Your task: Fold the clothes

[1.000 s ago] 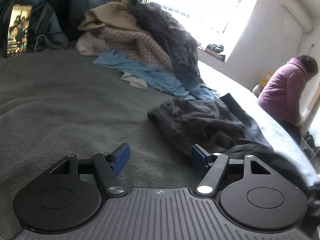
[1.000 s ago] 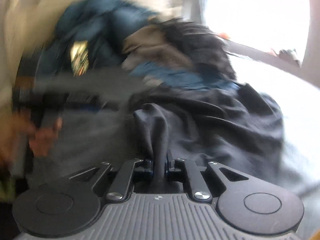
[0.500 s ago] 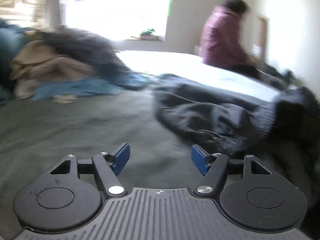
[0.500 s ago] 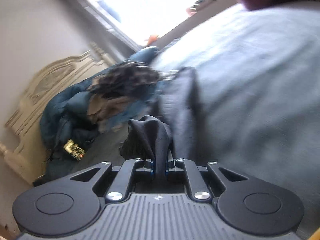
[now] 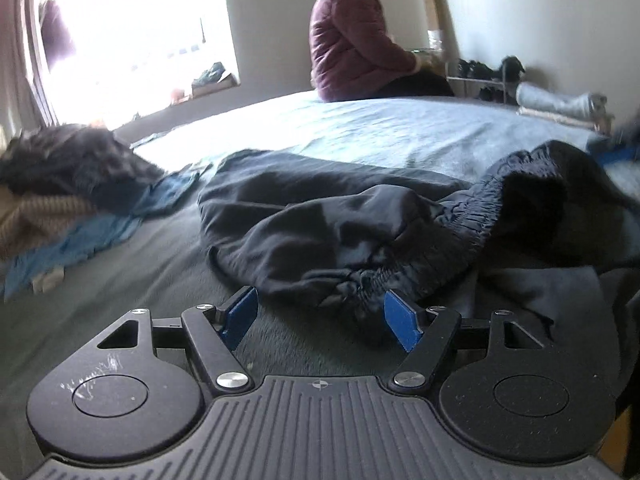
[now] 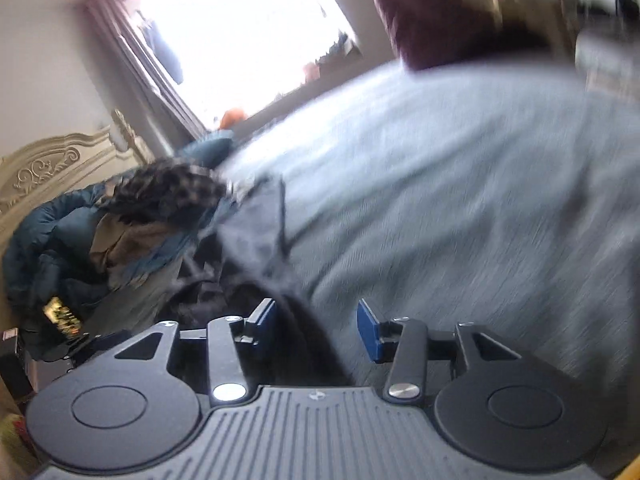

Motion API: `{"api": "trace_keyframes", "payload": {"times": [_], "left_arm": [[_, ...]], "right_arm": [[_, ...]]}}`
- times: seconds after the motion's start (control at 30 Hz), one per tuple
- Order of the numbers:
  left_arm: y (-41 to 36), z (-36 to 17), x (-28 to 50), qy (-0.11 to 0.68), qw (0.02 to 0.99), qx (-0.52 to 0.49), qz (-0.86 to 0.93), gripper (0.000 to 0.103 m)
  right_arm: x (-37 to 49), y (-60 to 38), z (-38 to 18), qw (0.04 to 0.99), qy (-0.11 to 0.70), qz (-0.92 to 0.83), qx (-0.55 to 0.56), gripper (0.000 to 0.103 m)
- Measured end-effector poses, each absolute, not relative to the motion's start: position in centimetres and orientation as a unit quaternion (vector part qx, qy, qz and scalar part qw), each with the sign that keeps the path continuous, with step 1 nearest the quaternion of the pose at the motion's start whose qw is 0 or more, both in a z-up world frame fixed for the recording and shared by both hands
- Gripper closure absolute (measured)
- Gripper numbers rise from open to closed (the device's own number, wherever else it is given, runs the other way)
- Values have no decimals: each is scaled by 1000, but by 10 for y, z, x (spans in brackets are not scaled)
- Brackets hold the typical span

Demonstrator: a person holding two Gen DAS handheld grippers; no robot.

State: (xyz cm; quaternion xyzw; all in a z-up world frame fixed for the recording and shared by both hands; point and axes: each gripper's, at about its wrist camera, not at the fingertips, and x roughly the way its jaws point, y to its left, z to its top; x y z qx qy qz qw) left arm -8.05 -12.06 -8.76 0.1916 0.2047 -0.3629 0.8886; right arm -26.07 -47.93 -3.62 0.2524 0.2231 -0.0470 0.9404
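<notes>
Basically step = laying out the dark navy sweatpants w/ gathered elastic waistband point(image 5: 360, 220) before the first fold; judged early, nothing folded yet.

Big grey-green bed blanket point(image 5: 120, 280) fills lower left of left wrist view, pale blue-grey sheet point(image 5: 400, 132) runs across mid frame. Pants lie crumpled on the bed, centre to right of that view. Waistband ruffle sits lower centre-right, just ahead of the fingers; the leg end trails off toward upper left, near the heap of unfolded clothes, brown knit and blue cloth point(image 5: 60, 208). So long axis runs approx lower right to upper left of frame, waist end nearest the cam. In right wrist view the same dark cloth point(image 6: 256, 248) runs from bottom centre up toward the left-hand heap.

Person in purple puffer jacket point(image 5: 352, 40) sits at the bed's far edge, top centre, not involved.

Left gripper point(image 5: 320, 316): blue pads spread wide, nothing pinched, waistband edge just ahead btwn them. Right gripper point(image 6: 316, 328): jaws opening, dark cloth still lying btwn them beside the left pad, pads not pressing it; view blurred.

Next prob: left closes on waistband edge, right re-grabs other waist corner, pull flat so the legs lie straight.
</notes>
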Motion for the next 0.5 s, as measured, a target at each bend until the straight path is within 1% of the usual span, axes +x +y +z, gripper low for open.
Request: {"api": "trace_keyframes", "payload": {"times": [0.1, 0.2, 0.3, 0.4, 0.5], "left_arm": [[-129, -90, -82, 201, 886, 213, -361, 33], [-135, -92, -84, 197, 884, 232, -356, 33], [-139, -91, -88, 193, 882, 245, -353, 34], [-140, -87, -94, 193, 879, 248, -360, 34], [-142, -85, -100, 195, 872, 249, -373, 33]], "right_arm": [[-270, -459, -21, 963, 193, -35, 184, 52], [-258, -420, -17, 974, 199, 3, 107, 53], [-235, -386, -25, 975, 216, 28, 38, 51], [-213, -369, -38, 972, 233, 12, -16, 46], [-193, -364, -53, 969, 242, -22, -49, 46]]}}
